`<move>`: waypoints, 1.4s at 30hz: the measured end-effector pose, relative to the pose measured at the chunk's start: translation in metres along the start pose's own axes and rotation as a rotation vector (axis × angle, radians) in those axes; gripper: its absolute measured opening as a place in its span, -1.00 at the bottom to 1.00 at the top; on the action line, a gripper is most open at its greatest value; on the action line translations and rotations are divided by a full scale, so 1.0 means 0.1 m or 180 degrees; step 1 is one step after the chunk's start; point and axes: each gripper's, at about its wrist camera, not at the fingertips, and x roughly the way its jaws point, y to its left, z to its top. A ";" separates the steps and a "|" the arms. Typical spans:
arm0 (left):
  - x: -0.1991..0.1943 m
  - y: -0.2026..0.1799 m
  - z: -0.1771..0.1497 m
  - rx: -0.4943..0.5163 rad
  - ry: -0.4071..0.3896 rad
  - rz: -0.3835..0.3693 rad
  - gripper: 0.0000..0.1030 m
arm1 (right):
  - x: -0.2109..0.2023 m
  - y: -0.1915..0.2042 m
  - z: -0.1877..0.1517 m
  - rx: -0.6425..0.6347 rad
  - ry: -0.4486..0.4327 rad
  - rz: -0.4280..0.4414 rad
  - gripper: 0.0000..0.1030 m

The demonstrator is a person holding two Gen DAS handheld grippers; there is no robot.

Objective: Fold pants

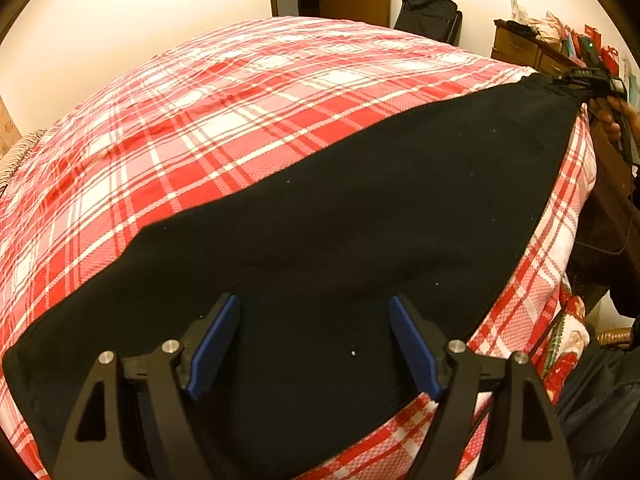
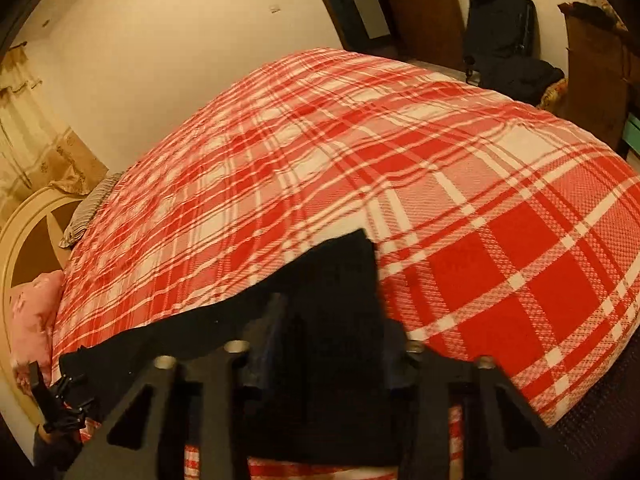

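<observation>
The black pants (image 1: 360,216) lie stretched in a long band along the near edge of the bed (image 1: 248,92), on its red-and-white plaid cover. In the left wrist view they run from the lower left corner up to the far right, narrowing toward that end.

The left gripper (image 1: 314,344) hovers over the wide near end of the pants with its fingers (image 1: 214,344) spread well apart. The blue pads face each other across a broad stretch of black cloth, which fills the gap between them and passes beneath both; nothing is pinched. Whether the tips touch the fabric cannot be told. Just beyond the right-hand pad, the near hem of the pants gives way to the plaid cover.

At the far right of that view, the narrow end of the pants rises to meet the right gripper (image 1: 592,80), with the person's hand (image 1: 610,120) behind it.

In the right wrist view, the right gripper (image 2: 332,320) has its fingers (image 2: 268,344) drawn in close on a fold of the pants (image 2: 340,280). The cloth stands up between them and pokes out past the tips, blurred, then trails away to the left along the bed's edge toward the left gripper (image 2: 60,404) at the lower left.
</observation>
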 end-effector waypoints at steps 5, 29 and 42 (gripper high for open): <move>-0.05 0.02 0.01 -0.0085 -0.0034 -0.0075 0.55 | -0.07 -0.04 -0.04 0.0161 -0.0025 0.0249 -0.79; -0.36 0.18 0.10 -0.0434 -0.0339 -0.0227 0.55 | -0.16 2.26 -0.49 -0.0708 0.0005 0.1040 -0.80; -0.27 0.27 0.11 -0.0529 -0.0296 -0.0191 0.55 | 0.89 3.23 -1.46 -0.1519 0.0639 0.0930 -0.61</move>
